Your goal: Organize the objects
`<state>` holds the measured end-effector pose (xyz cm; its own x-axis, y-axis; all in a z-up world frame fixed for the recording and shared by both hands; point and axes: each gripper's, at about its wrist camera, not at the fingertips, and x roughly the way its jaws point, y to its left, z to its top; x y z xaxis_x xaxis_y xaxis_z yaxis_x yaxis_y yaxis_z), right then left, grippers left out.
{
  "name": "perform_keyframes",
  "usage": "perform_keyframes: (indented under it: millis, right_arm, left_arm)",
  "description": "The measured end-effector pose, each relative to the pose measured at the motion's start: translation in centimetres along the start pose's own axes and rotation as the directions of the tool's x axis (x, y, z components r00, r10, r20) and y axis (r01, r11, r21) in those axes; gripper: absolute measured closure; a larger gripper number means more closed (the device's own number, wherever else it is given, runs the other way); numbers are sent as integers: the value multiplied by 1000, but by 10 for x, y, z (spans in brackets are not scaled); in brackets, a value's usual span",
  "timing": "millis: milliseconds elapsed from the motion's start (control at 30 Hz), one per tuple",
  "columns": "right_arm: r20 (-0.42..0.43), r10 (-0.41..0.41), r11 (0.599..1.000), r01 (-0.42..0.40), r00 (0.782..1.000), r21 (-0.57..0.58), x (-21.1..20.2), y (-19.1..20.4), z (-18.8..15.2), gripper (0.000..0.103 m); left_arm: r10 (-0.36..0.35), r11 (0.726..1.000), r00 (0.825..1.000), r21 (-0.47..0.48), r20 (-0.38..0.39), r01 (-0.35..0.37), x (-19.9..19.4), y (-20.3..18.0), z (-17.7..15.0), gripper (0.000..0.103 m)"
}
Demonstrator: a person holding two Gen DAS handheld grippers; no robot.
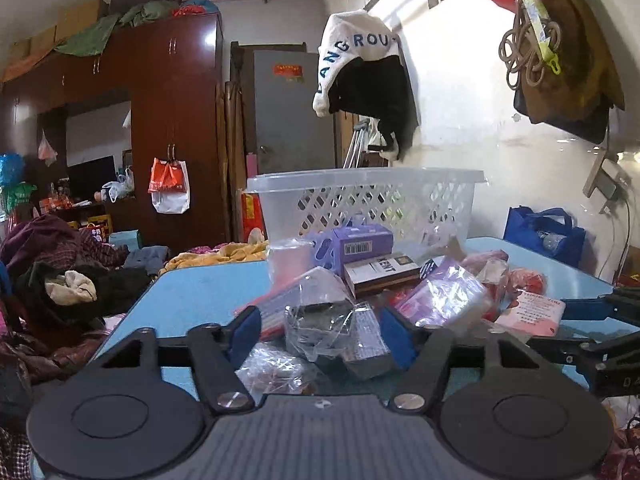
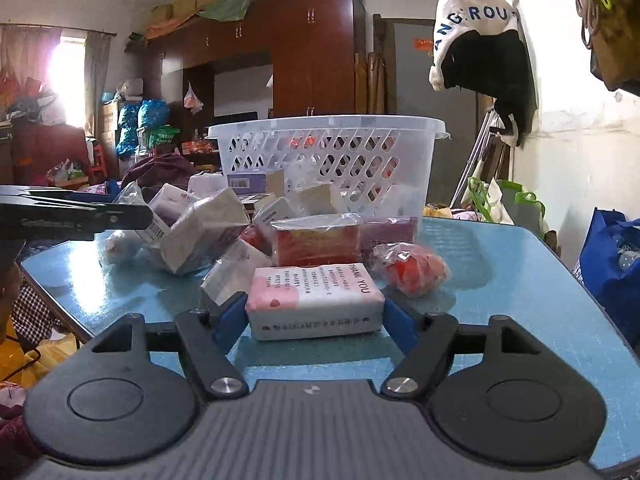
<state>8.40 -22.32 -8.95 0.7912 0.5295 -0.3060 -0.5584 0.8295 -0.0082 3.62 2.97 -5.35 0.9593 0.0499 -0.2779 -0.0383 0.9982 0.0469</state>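
A pile of small packets and boxes lies on a blue table (image 1: 192, 292) in front of a white plastic basket (image 1: 360, 204), which also shows in the right wrist view (image 2: 320, 152). My left gripper (image 1: 320, 330) is open, its blue pads on either side of a clear bag holding a dark item (image 1: 332, 328). My right gripper (image 2: 316, 316) is open around a pink-and-white tissue pack (image 2: 314, 300) printed "THANK YOU", the pads close to its two ends. The right gripper also shows at the right of the left wrist view (image 1: 600, 320).
In the pile are a purple box (image 1: 360, 244), a KENT box (image 1: 380, 276), a red packet (image 2: 316, 244) and a red bagged item (image 2: 412, 268). Clothes lie heaped at the left (image 1: 60, 280). A blue bag (image 2: 612, 264) stands by the wall at the right.
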Motion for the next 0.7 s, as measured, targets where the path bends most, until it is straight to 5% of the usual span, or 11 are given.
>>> perform_keyframes:
  millis: [200, 300, 700]
  right_arm:
    - [-5, -14, 1000, 14, 1000, -17, 4, 3, -1, 28]
    - [1, -9, 1000, 9, 1000, -20, 1, 3, -2, 29]
    - [83, -30, 1000, 30, 996, -5, -25, -8, 12, 29]
  left_arm:
    - [11, 1000, 1000, 28, -9, -11, 7, -7, -4, 50]
    - [28, 999, 999, 30, 16, -29, 4, -7, -5, 63]
    - [-27, 999, 986, -12, 162, 30, -24, 1, 7, 64]
